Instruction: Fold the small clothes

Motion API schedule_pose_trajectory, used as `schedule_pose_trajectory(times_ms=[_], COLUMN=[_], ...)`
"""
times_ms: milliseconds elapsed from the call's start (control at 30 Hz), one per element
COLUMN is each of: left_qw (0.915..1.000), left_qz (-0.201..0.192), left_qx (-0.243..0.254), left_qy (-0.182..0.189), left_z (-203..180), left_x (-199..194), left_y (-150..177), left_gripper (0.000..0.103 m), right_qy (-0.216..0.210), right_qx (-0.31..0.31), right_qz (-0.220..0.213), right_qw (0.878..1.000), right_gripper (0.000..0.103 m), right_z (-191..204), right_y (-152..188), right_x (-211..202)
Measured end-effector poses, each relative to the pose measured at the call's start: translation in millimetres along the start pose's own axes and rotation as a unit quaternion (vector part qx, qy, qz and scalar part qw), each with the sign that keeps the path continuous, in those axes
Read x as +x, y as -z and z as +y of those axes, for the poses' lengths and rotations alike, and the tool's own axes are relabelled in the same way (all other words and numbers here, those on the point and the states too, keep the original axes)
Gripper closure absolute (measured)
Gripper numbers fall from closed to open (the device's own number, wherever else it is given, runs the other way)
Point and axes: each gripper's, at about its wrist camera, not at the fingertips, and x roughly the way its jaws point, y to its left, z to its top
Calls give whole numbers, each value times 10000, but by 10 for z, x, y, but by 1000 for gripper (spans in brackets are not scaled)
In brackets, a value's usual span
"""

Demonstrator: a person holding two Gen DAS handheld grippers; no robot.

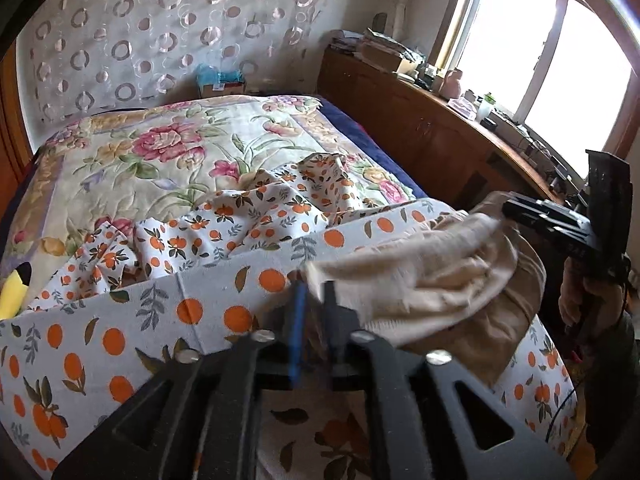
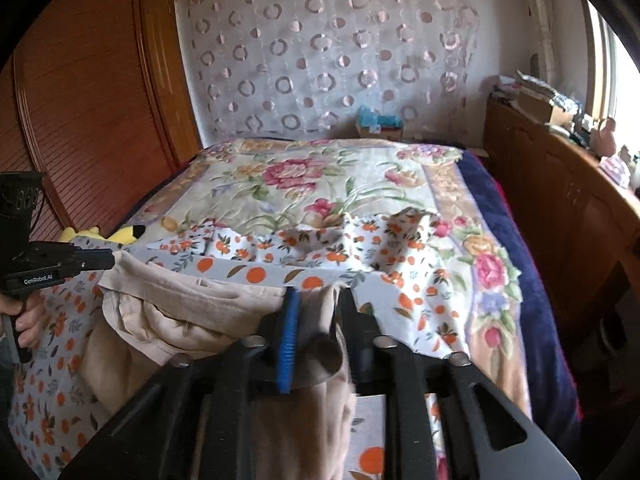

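Note:
A small beige garment (image 1: 436,276) lies bunched on an orange-print cloth (image 1: 132,332) at the near end of the bed. My left gripper (image 1: 314,280) is shut on one edge of the garment. My right gripper (image 2: 320,296) is shut on the opposite edge of the garment (image 2: 188,312), which hangs between the jaws. Each gripper shows in the other's view: the right one (image 1: 516,212) at the garment's far side, the left one (image 2: 112,260) at the garment's left corner.
A floral quilt (image 2: 304,184) covers the bed (image 2: 492,208). A yellow plush toy (image 2: 100,234) lies at the bed's left edge. A wooden cabinet (image 1: 420,128) with clutter runs along the right under the window. A wooden wardrobe (image 2: 88,92) stands left.

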Motion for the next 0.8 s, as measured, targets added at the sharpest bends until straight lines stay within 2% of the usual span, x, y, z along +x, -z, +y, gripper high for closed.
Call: schedule_pose_trajectory(times_ms=[33,67,300,367,533,700,733,767,800], left_qw=[10000,9999,9992,9989,9985,9979,9978,9979,9979], left_qz=[7,12,288,350,402,296,284,279,293], left_qx=[19,34,261,288,350,548,564,548,527], left_qy=[77,127,82,99,150,171,192,225,252], left_z=[13,0,-30,-47,-115,-203,-199,-182,-158], left_x=[-31,-51,-15,40,174,269,305,353,405], left_y=[36,55,283,301,227,58,20,-20,-54], left_gripper=[70,61,60,60,60,60,60,60,60], right_qy=[1,-15,71,-25,-74,-242,-301,-394,-484], right_qx=[-11,-35,-392,-523,-892,-974,-998,-1000,-996], right_qz=[-63,-86,196,308,726,664,633,618,607], right_qw=[10000,10000,9990,9982,9933,9927,9925,9923,9920], right_gripper=[52,52,52,52,52,52,62,77,85], right_z=[-6,-19,-59,-33,95,108,108,85,59], right_y=[8,38,234,231,159,-62,-111,-156,-198], right_x=[-68,-122,-328,-312,-73,63,96,148,197])
